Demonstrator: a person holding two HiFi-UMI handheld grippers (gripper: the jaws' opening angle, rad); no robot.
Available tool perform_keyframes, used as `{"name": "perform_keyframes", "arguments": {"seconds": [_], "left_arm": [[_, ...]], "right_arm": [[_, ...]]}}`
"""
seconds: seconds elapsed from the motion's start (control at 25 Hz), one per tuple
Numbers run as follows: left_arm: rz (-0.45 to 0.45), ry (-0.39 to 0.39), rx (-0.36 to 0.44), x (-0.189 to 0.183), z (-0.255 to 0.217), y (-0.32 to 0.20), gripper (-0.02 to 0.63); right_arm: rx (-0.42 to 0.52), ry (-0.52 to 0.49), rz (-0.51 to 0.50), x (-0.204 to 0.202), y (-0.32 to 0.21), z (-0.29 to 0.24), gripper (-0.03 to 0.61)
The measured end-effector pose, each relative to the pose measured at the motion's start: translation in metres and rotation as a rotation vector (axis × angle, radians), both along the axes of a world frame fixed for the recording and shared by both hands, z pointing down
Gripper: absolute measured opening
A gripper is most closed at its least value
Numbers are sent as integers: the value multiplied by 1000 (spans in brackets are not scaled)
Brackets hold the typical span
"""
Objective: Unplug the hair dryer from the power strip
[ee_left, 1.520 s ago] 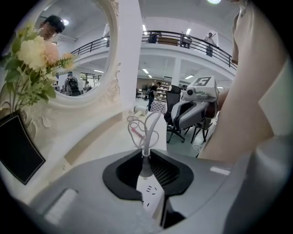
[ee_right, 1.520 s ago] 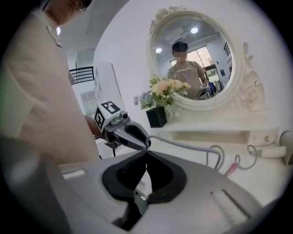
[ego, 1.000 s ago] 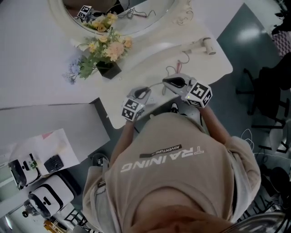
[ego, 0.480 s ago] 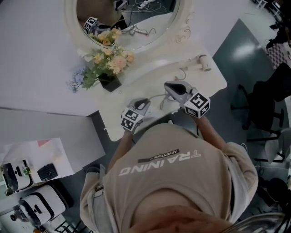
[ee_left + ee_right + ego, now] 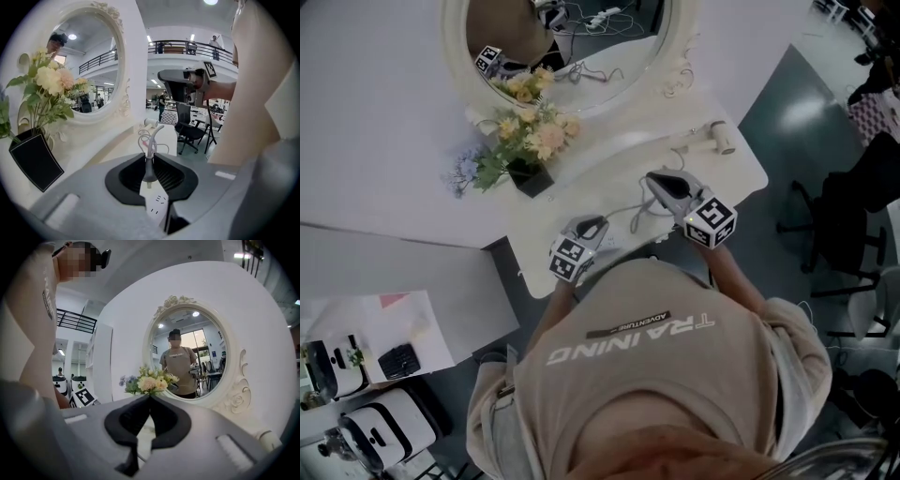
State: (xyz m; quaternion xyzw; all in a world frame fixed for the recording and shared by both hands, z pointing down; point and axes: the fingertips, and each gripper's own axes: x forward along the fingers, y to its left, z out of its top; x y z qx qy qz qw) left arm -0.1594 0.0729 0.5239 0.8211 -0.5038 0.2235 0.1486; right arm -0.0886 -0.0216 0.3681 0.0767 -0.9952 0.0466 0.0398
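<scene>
Both tools have slid a little toward the front edge of the counter [image 5: 581, 183] since the earlier head view, and more of the mirror [image 5: 609, 42] now shows.

We judge the task under way but not finished. Our left tool [image 5: 149, 154] is closed narrow on the grey plug [image 5: 149, 172], its tips pinching the neck where the cord [image 5: 153, 138] leaves it. The plug stands at the end of the white power strip [image 5: 157, 206], which runs back under the tool toward us. A pale sliver shows between plug and strip; it may be a pin, so the plug could be partly drawn, but we cannot call it free. Pulling it clear of the strip is what remains.

Our right tool [image 5: 149, 398] has its tips together on nothing and is held up off the counter, apart from the strip.

From the plug, the cord loops across the counter to the hair dryer [image 5: 719, 137], which is pale and lies on its side near the far right corner, well apart from both tools, with the flowers [image 5: 530, 136] off to the left.
</scene>
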Motion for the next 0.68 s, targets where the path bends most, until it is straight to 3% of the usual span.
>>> {"name": "perform_keyframes", "arguments": {"seconds": [0.24, 0.68], "left_arm": [[20, -4, 10, 6, -2, -1, 57], [-6, 26, -4, 5, 7, 15, 57]], "right_arm": [[17, 30, 40, 11, 0, 5, 5], [22, 38, 16, 5, 12, 12, 5]]}}
